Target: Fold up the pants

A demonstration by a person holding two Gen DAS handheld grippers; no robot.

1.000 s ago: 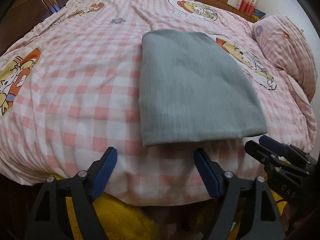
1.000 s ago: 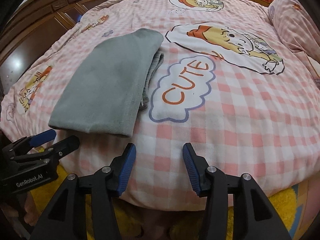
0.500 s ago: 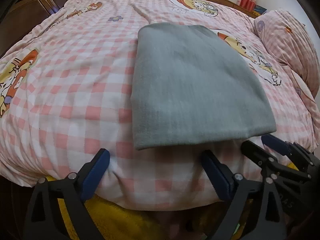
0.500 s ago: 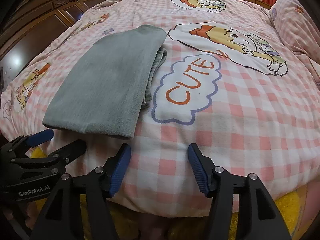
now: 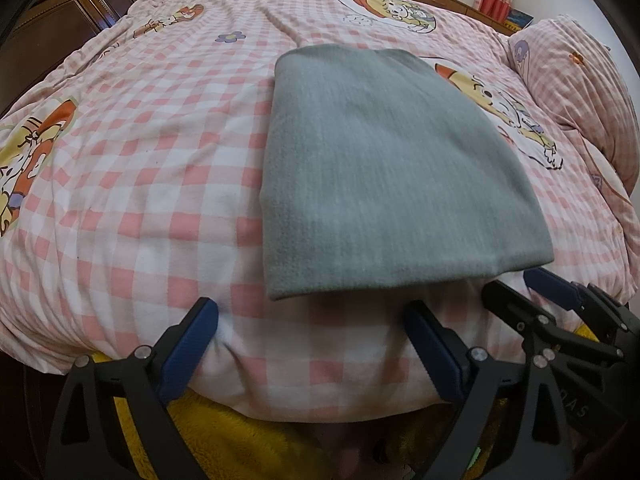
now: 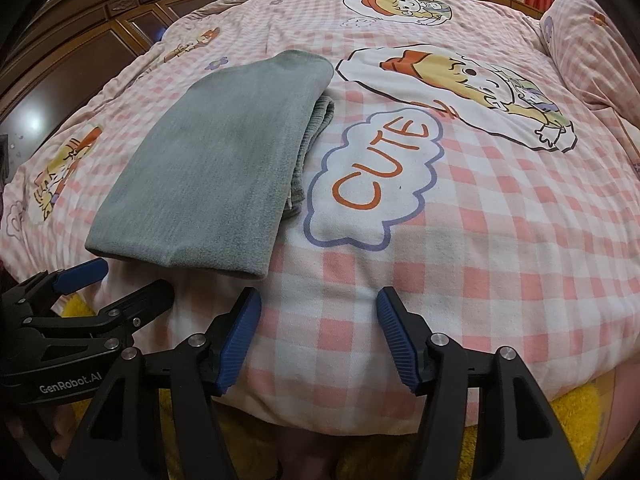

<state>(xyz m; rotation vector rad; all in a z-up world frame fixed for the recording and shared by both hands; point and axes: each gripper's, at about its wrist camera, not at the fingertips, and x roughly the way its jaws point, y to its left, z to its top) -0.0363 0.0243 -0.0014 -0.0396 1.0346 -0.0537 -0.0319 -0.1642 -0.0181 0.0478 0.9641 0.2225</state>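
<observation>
Grey pants point(image 5: 384, 168) lie folded into a flat rectangle on the pink checked bed cover point(image 5: 152, 168); they also show in the right wrist view point(image 6: 216, 160), with folded layers visible along their right edge. My left gripper point(image 5: 312, 312) is open and empty, just short of the pants' near edge. My right gripper point(image 6: 318, 298) is open and empty, near the pants' near right corner. Each gripper appears in the other's view: the right gripper point(image 5: 516, 284) and the left gripper point(image 6: 128, 276).
The bed cover point(image 6: 480, 220) has cartoon prints and a "CUTE" cloud point(image 6: 376, 176). A pink pillow point(image 5: 580, 92) lies at the right. A dark wooden headboard point(image 6: 88, 48) stands at the left. A yellow fuzzy blanket point(image 5: 240, 440) shows below the bed edge.
Both grippers have moved forward, closer to the near edge of the folded pants. Both stay open and empty.
</observation>
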